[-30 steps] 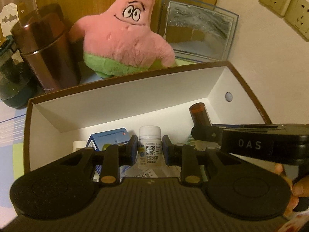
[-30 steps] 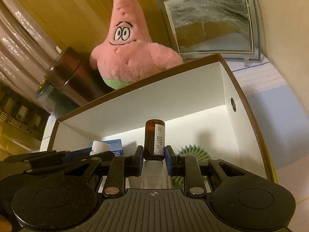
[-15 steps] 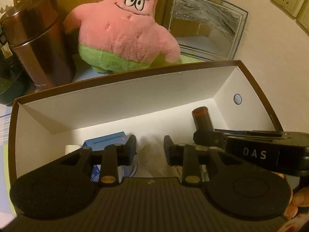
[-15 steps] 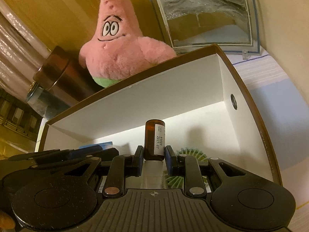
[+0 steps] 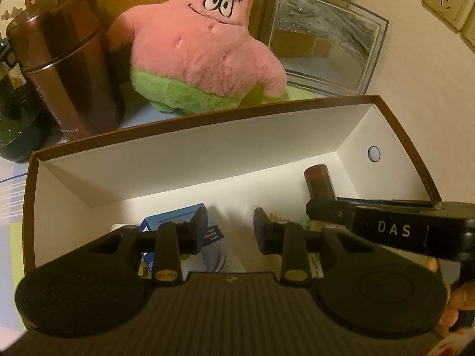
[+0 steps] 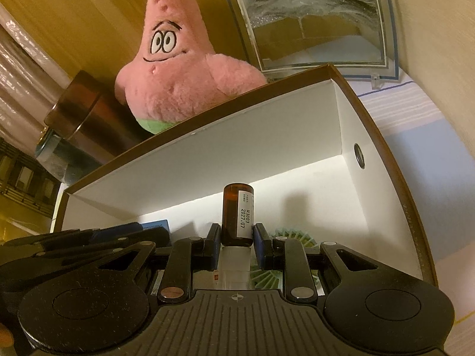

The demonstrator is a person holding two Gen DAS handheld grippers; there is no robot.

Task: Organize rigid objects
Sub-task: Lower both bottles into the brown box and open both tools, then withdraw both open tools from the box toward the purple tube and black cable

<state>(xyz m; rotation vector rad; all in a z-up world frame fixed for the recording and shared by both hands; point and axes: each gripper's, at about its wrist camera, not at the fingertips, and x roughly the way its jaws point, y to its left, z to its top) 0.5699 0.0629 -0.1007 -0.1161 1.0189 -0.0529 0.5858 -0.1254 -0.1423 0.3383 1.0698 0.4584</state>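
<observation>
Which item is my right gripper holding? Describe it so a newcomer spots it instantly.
Find the white-lined box before the pink plush star. Inside, the right gripper clamps an upright amber bottle. It alone is brown glass, labelled 2027.07, unlike the blue carton.

The back of the box (image 5: 190, 160) floor looks bare. A blue carton (image 5: 178, 222) and maybe a green fan (image 6: 294, 234) crowd the front.

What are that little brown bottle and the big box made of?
The brown bottle looks like amber glass or plastic: translucent, glossy, with a paper label. The box looks like cardboard: matte white inside, thin brown edges, folded corners.
</observation>
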